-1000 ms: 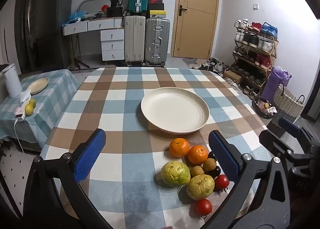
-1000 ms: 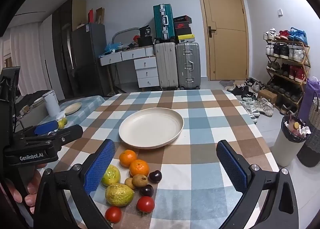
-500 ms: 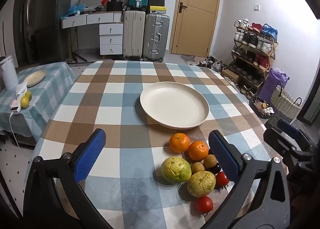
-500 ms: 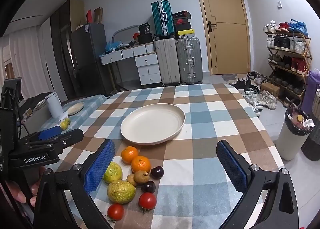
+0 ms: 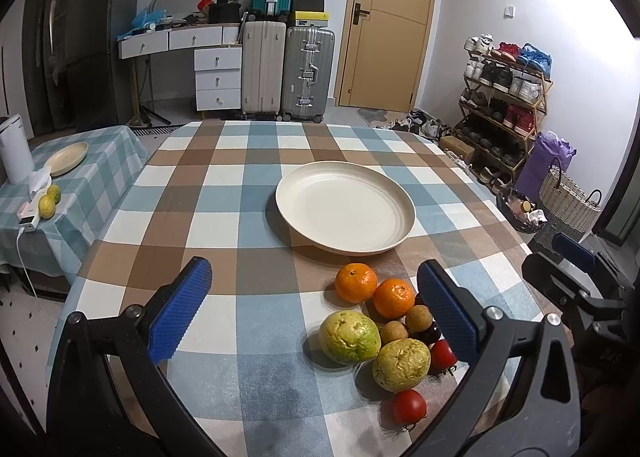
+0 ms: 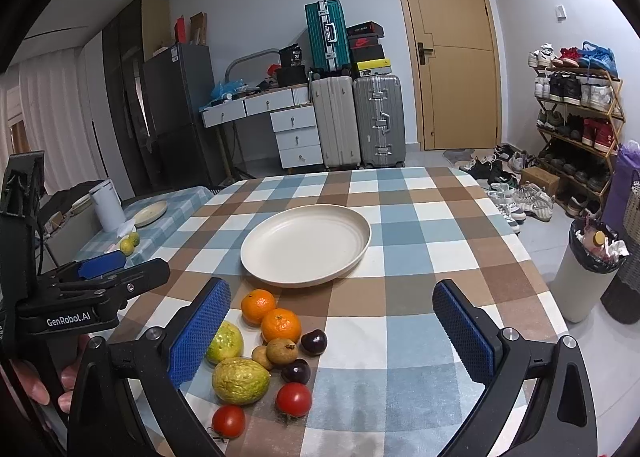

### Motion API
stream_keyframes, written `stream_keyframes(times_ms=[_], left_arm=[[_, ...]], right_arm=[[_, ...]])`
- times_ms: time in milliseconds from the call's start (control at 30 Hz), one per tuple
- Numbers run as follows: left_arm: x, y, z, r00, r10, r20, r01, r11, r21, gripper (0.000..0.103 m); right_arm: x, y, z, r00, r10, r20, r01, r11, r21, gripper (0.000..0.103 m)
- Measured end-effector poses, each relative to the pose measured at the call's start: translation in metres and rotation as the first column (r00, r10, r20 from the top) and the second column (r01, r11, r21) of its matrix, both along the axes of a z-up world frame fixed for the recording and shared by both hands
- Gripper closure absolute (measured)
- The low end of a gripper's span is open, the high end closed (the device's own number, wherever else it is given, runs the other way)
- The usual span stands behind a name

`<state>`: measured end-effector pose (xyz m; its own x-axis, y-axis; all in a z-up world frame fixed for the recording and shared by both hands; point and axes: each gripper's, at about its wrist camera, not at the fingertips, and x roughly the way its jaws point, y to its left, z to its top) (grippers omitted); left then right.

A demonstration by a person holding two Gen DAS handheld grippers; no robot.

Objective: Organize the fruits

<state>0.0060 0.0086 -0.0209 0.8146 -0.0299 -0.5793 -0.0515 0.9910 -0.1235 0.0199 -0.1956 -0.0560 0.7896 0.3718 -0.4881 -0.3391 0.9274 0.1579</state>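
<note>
- Left wrist view: the left gripper (image 5: 310, 303) hangs over the table (image 5: 224, 193) with its jaws spread wide and nothing between them; its pads are blue and knurled.
- The round, ridged cream plate (image 5: 345, 212) at 12 o'clock holds nothing.
- The fruits cluster at 4 o'clock, just short of the plate: 2 glossy oranges (image 5: 356, 282), 2 bumpy yellow-green guavas (image 5: 349, 336), small brown longans (image 5: 418, 318) and smooth red tomatoes (image 5: 409, 406).
- Right wrist view: the right gripper (image 6: 332, 327) is likewise wide open and empty.
- The fruit pile lies at 8 o'clock, with 2 dark cherries (image 6: 314, 342) on its right edge.
- The checked cloth looks woven, blue, brown and white.
</note>
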Motion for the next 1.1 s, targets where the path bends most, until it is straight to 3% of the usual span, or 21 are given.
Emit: stream_keyframes(times_ms=[1100], left_arm=[[0.0021, -0.0001, -0.0022, 1.000, 0.012, -0.010, -0.012, 1.000, 0.010, 0.000]], right_arm=[[-0.0002, -0.0003, -0.0031, 1.000, -0.003, -0.003, 0.003, 1.000, 0.008, 0.000]])
